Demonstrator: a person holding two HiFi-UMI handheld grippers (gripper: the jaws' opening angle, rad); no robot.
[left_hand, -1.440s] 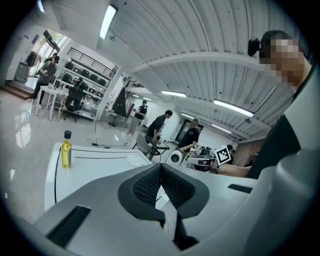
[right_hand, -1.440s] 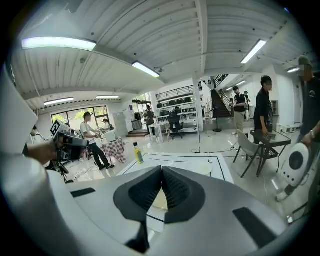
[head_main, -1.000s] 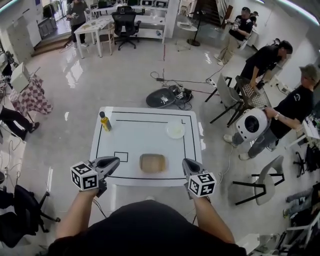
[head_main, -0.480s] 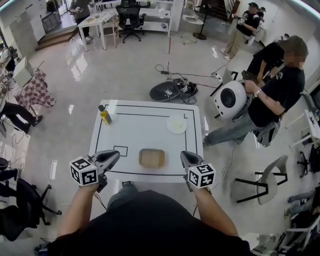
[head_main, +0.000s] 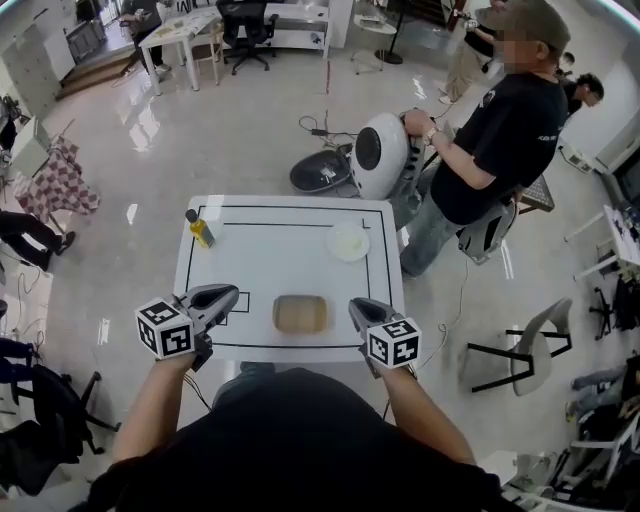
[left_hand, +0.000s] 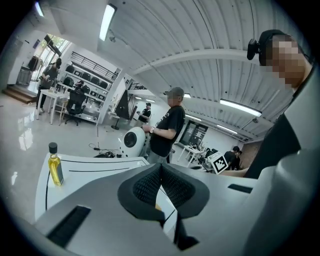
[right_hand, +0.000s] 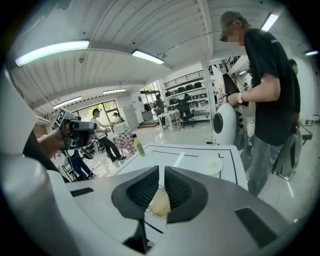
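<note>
Head view looks down; gripper views skim table (head_main: 290, 250).

On the table (head_main: 270, 262), the bottle (head_main: 199, 228) stands far left, the plate (head_main: 348, 242) far right, the tray (head_main: 301, 313) front centre.

Bright, even indoor light; ceiling strip lights (left_hand: 107, 21) glow at 11 o'clock in the left gripper view and 10 o'clock in the right gripper view; glossy floor (head_main: 150, 140) throws glare at 10 o'clock in the head view; white table (head_main: 270, 255) nearly blown out, shadows faint; heavy fisheye bending, black vignette rings both gripper views; left gripper (left_hand: 161, 166) and right gripper (right_hand: 161, 170) slightly soft near the lens.
</note>
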